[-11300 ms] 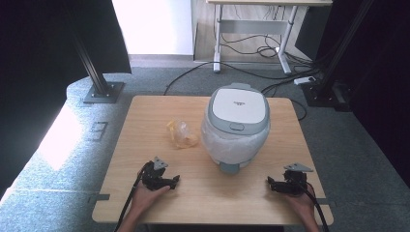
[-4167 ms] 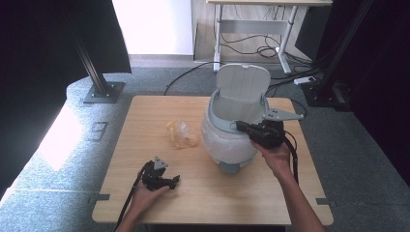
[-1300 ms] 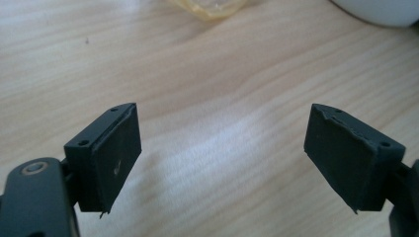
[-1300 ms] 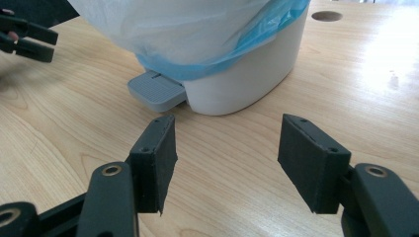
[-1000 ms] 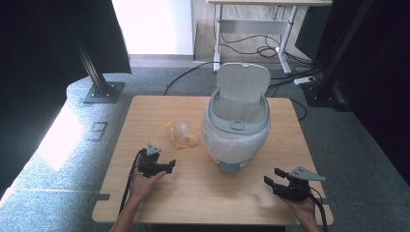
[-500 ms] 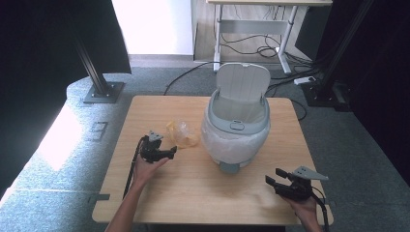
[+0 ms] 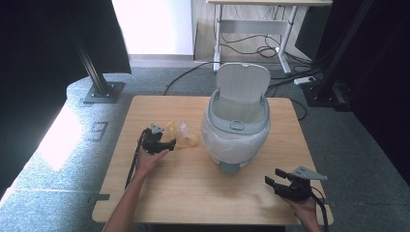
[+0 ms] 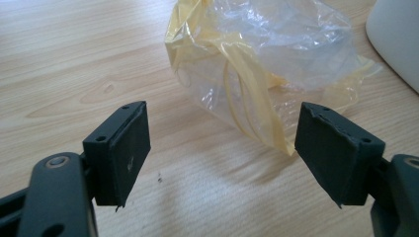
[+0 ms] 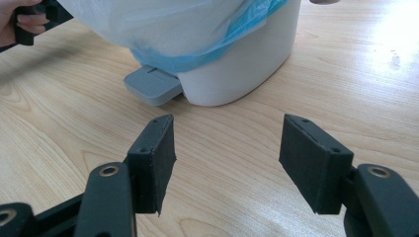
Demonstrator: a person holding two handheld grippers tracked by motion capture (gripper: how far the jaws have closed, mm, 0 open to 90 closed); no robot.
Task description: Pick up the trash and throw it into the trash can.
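A crumpled clear and yellow plastic bag (image 7: pixel 183 135) (image 8: pixel 262 64) lies on the wooden table (image 7: pixel 193 193), left of a white pedal bin (image 7: pixel 237 130) (image 9: pixel 247 64) whose lid (image 7: pixel 241 87) stands raised. My left gripper (image 7: pixel 170 143) (image 8: pixel 222 153) is right at the bag's near edge. Its jaws have just been closing a little but remain wide, with the bag's yellow tip reaching towards the gap and neither pad touching it. My right gripper (image 7: pixel 270 182) (image 9: pixel 227 158) rests low at the front right, open and empty, pointing at the bin's grey pedal (image 9: pixel 153 85).
A white liner with a blue edge (image 9: pixel 197 29) hangs over the bin's rim. The bin's white side (image 8: pixel 395 39) stands just right of the bag. Bare wood spreads across the table's front middle (image 7: pixel 203 188). Black posts, cables and a desk stand beyond the table.
My left hand has moved away from the front edge and rightward, up to the plastic bag. The right gripper has stayed put, and the bin's lid is still raised.
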